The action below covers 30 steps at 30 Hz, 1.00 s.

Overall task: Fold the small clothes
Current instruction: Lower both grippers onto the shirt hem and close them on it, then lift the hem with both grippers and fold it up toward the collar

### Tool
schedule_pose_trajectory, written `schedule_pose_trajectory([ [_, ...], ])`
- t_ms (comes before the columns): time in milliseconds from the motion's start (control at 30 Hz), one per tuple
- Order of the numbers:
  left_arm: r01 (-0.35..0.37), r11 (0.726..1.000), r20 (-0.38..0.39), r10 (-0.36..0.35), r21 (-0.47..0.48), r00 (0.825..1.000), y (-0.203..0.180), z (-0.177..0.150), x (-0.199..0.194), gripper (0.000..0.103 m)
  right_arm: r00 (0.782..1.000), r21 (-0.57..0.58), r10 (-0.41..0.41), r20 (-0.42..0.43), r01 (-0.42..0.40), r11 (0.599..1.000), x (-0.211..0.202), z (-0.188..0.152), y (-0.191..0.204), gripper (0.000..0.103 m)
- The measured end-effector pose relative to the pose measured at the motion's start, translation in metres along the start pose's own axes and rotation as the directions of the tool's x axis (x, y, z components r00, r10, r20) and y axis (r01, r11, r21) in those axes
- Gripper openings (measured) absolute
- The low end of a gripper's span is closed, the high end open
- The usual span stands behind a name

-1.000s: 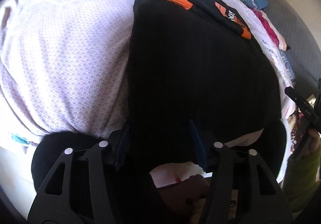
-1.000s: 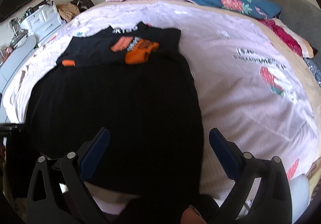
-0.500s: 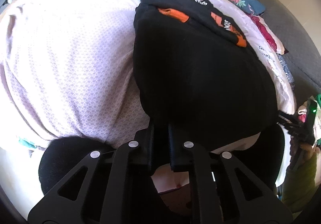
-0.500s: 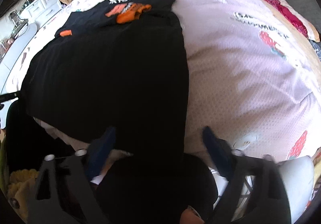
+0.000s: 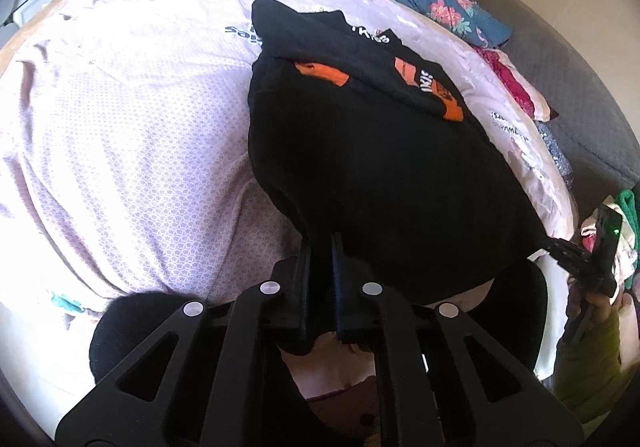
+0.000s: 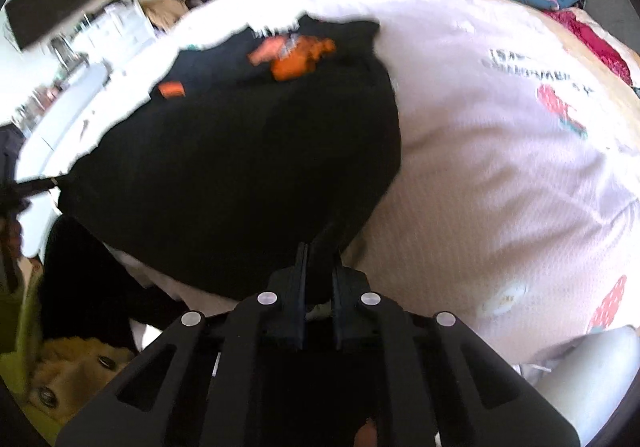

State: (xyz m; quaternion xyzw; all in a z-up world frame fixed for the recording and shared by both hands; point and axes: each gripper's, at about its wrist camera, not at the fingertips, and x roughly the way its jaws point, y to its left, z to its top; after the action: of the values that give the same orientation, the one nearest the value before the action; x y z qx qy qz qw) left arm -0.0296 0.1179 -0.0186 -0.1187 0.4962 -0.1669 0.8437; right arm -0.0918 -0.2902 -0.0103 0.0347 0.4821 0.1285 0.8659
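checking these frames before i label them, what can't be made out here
- Left wrist view: the black garment drapes over the left gripper, hiding how much cloth its fingers pinch.
- Right wrist view: motion blur smears the orange print and the dresser.
- Right wrist view: the right gripper meets black cloth; the hem is indistinguishable.

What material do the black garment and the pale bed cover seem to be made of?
Black garment: soft matte knit, probably cotton; faint ribbed lines, and it drapes limply from both closed jaws. Bed cover: thin woven or quilted fabric, matte, with a fine geometric pattern and soft creases; the fibre is unclear.
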Motion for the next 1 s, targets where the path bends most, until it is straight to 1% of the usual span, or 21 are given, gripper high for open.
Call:
schedule_pose_trajectory([
  [133, 0.009, 1.000, 0.020, -0.009, -0.011, 1.000, 0.003, 0.002, -0.006, 0.003, 0.994, 0.024, 0.023, 0.104, -0.025, 0.999, -0.020, 0.015, -0.003, 0.009],
  [200, 0.009, 1.000, 0.027, -0.008, -0.011, 1.000, 0.004, 0.004, -0.009, 0.002, 0.984, 0.029, 0.026, 0.175, -0.031, 0.999, -0.031, 0.024, -0.006, 0.009],
  [300, 0.006, 1.000, 0.026, -0.005, -0.022, 1.000, 0.007, 0.006, -0.009, 0.003, 0.973, 0.049, 0.018, 0.229, -0.030, 0.998, -0.039, 0.031, -0.013, 0.009],
  [400, -0.001, 1.000, -0.005, 0.001, -0.018, 1.000, 0.009, 0.003, -0.004, 0.003, 0.963, 0.088, 0.021, 0.270, -0.046, 0.995, -0.045, 0.039, -0.022, 0.009],
  [533, 0.014, 0.999, -0.074, -0.016, -0.030, 0.997, 0.011, -0.006, 0.010, 0.005, 0.955, 0.114, 0.005, 0.297, -0.041, 0.993, -0.047, 0.049, -0.030, 0.009],
  [600, 0.017, 0.999, -0.092, -0.021, -0.036, 0.996, 0.012, -0.010, 0.015, 0.013, 0.952, 0.120, 0.004, 0.307, -0.043, 0.992, -0.048, 0.055, -0.035, 0.009],
  [633, 0.019, 0.999, -0.116, -0.023, -0.038, 0.993, 0.013, -0.013, 0.020, 0.024, 0.951, 0.120, 0.004, 0.310, -0.043, 0.992, -0.049, 0.056, -0.036, 0.009],
  [667, 0.013, 0.999, -0.130, -0.018, -0.042, 0.991, 0.015, -0.015, 0.024, 0.030, 0.950, 0.116, 0.005, 0.313, -0.044, 0.992, -0.048, 0.059, -0.037, 0.009],
  [733, 0.007, 0.999, -0.154, -0.014, -0.042, 0.988, 0.015, -0.019, 0.028, 0.033, 0.949, 0.108, -0.001, 0.314, -0.035, 0.994, -0.047, 0.062, -0.036, 0.009],
  [833, 0.020, 0.999, -0.179, -0.027, -0.046, 0.983, 0.015, -0.023, 0.037, 0.044, 0.949, 0.100, -0.001, 0.314, -0.032, 0.994, -0.046, 0.065, -0.036, 0.009],
  [900, 0.009, 0.999, -0.185, -0.016, -0.034, 0.983, 0.012, -0.024, 0.041, 0.044, 0.949, 0.102, 0.000, 0.314, -0.034, 0.994, -0.045, 0.065, -0.035, 0.009],
  [933, 0.013, 1.000, -0.185, -0.018, -0.028, 0.983, 0.009, -0.023, 0.042, 0.038, 0.950, 0.104, 0.000, 0.313, -0.035, 0.994, -0.044, 0.064, -0.036, 0.009],
  [967, 0.028, 0.999, -0.184, -0.034, -0.030, 0.982, 0.007, -0.023, 0.043, 0.017, 0.950, 0.106, -0.001, 0.312, -0.034, 0.994, -0.045, 0.063, -0.036, 0.009],
  [1000, 0.036, 0.999, -0.185, -0.041, -0.027, 0.982, 0.005, -0.023, 0.044, 0.006, 0.950, 0.109, -0.002, 0.312, -0.034, 0.993, -0.044, 0.063, -0.036, 0.009],
])
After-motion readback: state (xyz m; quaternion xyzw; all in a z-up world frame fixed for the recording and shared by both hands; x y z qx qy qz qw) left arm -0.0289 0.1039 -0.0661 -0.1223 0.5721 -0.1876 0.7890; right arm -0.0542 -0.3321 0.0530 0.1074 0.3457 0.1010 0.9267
